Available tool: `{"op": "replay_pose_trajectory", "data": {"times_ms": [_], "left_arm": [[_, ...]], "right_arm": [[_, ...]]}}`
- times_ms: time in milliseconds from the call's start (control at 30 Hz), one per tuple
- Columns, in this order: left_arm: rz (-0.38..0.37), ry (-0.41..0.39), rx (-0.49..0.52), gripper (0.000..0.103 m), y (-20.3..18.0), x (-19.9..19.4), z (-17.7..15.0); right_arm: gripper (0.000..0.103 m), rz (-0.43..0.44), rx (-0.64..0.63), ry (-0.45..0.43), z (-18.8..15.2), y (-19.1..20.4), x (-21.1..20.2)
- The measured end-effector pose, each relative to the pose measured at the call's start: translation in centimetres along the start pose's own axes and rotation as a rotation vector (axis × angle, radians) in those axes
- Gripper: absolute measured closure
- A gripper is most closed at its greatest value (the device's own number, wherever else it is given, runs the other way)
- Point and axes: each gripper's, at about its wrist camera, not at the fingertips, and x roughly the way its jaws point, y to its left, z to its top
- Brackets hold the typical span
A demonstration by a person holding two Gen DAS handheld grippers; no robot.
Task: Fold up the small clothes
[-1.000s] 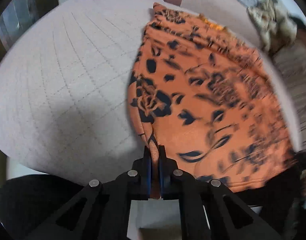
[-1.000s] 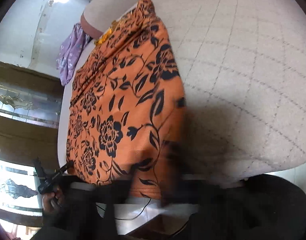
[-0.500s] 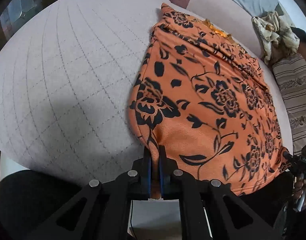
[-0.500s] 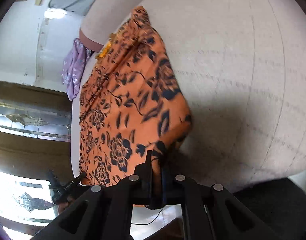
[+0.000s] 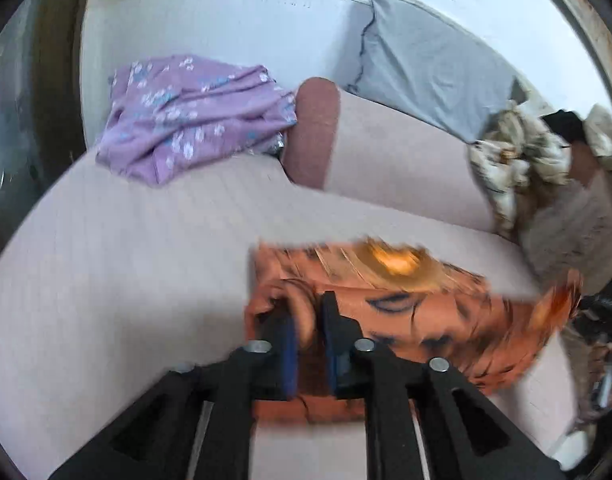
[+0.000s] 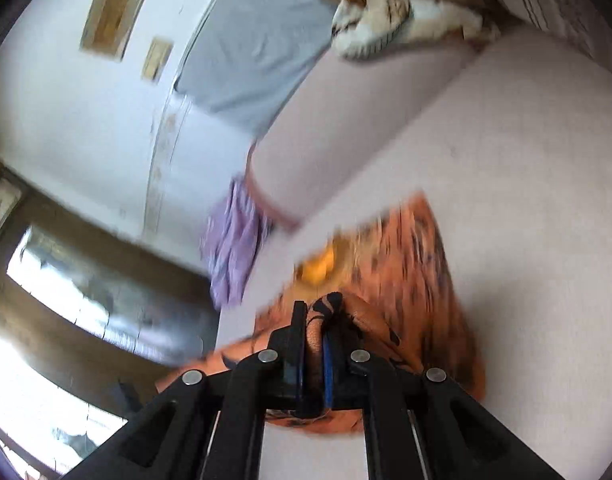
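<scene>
Carrying the near hem of the orange floral garment [image 5: 446, 312] over towards the back of the sofa seat [image 5: 126, 272], both claws work as a pair so the doubled edge travels level.

- Left claw [image 5: 306, 320]: jaws have just been opening, now part spread. A fold of orange cloth still sits between them, but the pads look slack on it. Judged reason: the corner has reached its place on the lower layer and is being let go.
- Right claw [image 6: 316, 320]: jaws nearly pressed together, pinching a bunched corner of the same garment, which stands up in a small peak above the fingertips. Judged reason: this end is kept held until the cloth on its side is also down.
- Orange floral garment: on the middle of the seat, towards its front edge, folded over itself. A yellow patch shows at its far edge. Heavily blurred, so whether the edges line up cannot be told.
- Lilac flowered cloth [image 5: 190, 112]: heaped at the far left corner of the seat beside the sofa arm [image 5: 314, 128], well apart; judged to be set aside out of the working space.
- Grey cushion [image 5: 430, 64]: leaning against the wall behind the sofa back.
- Step judged: first fold nearly laid; release of the right corner remains.
</scene>
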Motion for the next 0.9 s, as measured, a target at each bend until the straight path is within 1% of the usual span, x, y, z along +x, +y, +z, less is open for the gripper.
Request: {"op": "replay_pose_trajectory", "data": {"times_ms": [33,67,100,133,167,200,233,267,333,367,400,467,567,600,633,667,700,733,800,833,900], "left_arm": [[0.026,0.024,-0.004,0.040,0.3,2.3,0.4],[0.077,0.052,-0.025,0.022,0.7,5.3,0.6],[0.110,0.081,-0.038,0.022,1.4,7.6,0.4],[0.133,0.120,-0.055,0.022,2.0,9.4,0.2],[0.155,0.160,-0.082,0.022,2.9,10.7,-0.2],[0.156,0.172,-0.114,0.022,3.7,10.9,-0.6],[0.144,0.158,-0.142,0.022,4.4,10.4,-1.0],[0.140,0.129,-0.164,0.022,5.1,9.5,-1.3],[0.162,0.089,-0.192,0.022,6.3,7.0,-2.3],[0.162,0.076,-0.219,0.022,6.6,6.0,-2.9],[0.149,0.070,-0.257,0.022,6.9,4.7,-3.8],[0.073,0.083,-0.309,0.022,6.2,2.3,-6.9],[0.002,0.127,-0.327,0.022,4.3,1.8,-10.6],[-0.004,0.144,-0.331,0.021,3.8,2.5,-11.0],[-0.006,0.181,-0.335,0.021,3.0,3.5,-11.8],[-0.005,0.204,-0.337,0.021,2.6,4.2,-12.1],[-0.005,0.216,-0.339,0.021,2.1,4.7,-12.6],[0.005,0.214,-0.341,0.021,1.8,5.3,-12.6],[0.043,0.199,-0.349,0.016,1.3,6.3,-12.1],[0.049,0.198,-0.355,0.014,1.2,6.7,-11.7],[0.057,0.197,-0.385,0.015,1.2,7.3,-11.1]], "right_arm": [[0.088,-0.025,-0.002,-0.007,1.0,-0.5,1.8],[0.059,-0.032,0.016,0.009,1.5,-1.4,3.7],[0.036,-0.053,0.043,0.040,1.6,-2.8,5.9],[0.023,-0.119,0.058,0.062,1.5,-4.1,7.6],[0.023,-0.194,0.058,0.062,0.8,-5.2,8.4],[0.023,-0.204,0.058,0.058,0.0,-5.5,8.5],[0.023,-0.198,0.058,0.051,-1.2,-5.7,8.0],[0.023,-0.209,0.030,0.047,-2.2,-5.4,7.3],[0.023,-0.234,-0.035,0.034,-4.1,-4.5,5.5],[0.023,-0.236,-0.033,0.023,-5.6,-4.4,4.0],[0.023,-0.231,-0.002,0.020,-6.9,-4.7,2.8],[0.023,-0.216,0.069,0.027,-9.7,-5.4,0.8],[0.023,-0.190,0.137,0.092,-14.1,-5.7,1.2],[0.023,-0.181,0.156,0.112,-14.5,-6.2,1.5],[0.023,-0.189,0.174,0.121,-15.0,-6.3,2.3],[0.023,-0.210,0.211,0.106,-15.2,-6.6,3.1],[0.023,-0.213,0.237,0.076,-15.0,-6.6,3.6],[0.023,-0.204,0.267,0.044,-14.6,-6.6,4.2],[0.023,-0.201,0.325,0.013,-13.7,-6.9,5.6],[0.023,-0.210,0.349,0.004,-13.4,-7.1,6.2],[0.024,-0.243,0.393,-0.038,-12.6,-7.3,6.9]]}}
